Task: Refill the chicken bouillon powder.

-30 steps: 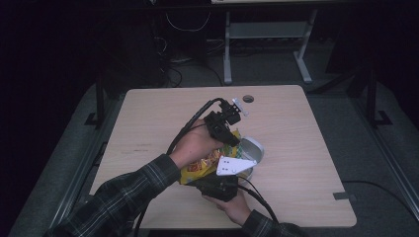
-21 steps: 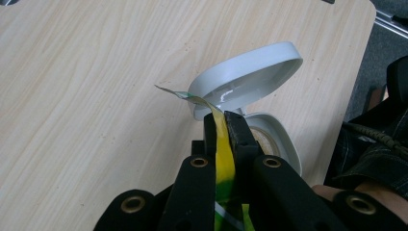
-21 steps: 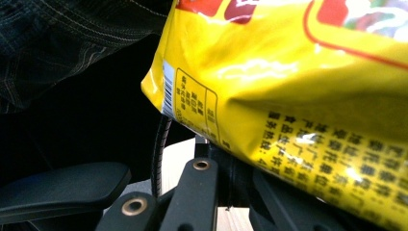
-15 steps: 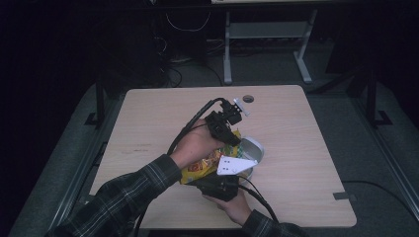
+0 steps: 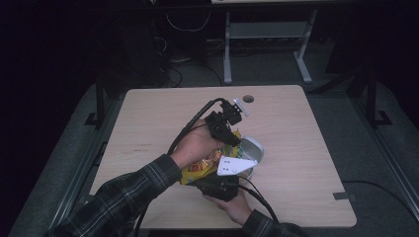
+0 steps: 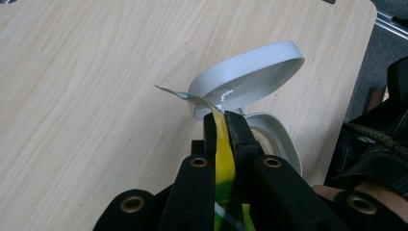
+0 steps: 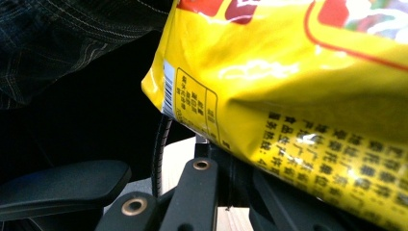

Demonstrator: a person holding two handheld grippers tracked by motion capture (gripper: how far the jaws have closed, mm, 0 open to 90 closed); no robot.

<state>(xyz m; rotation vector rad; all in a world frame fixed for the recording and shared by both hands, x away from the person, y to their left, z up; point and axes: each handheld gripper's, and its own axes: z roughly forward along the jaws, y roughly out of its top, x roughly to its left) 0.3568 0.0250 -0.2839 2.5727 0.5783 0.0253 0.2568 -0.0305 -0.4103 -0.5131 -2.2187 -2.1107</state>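
Yellow snack bag (image 5: 200, 167) hasn't shifted; my left tool (image 6: 223, 126) stays clenched on its edge, right tool (image 7: 211, 144) grasping its bottom, white container (image 6: 250, 91) open at 12 o'clock.

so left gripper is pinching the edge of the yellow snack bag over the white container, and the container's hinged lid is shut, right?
Not quite: the lid is flipped open, standing up behind the white container, as the left gripper view shows. The rest holds: the left gripper is shut on the edge of the yellow snack bag over it.
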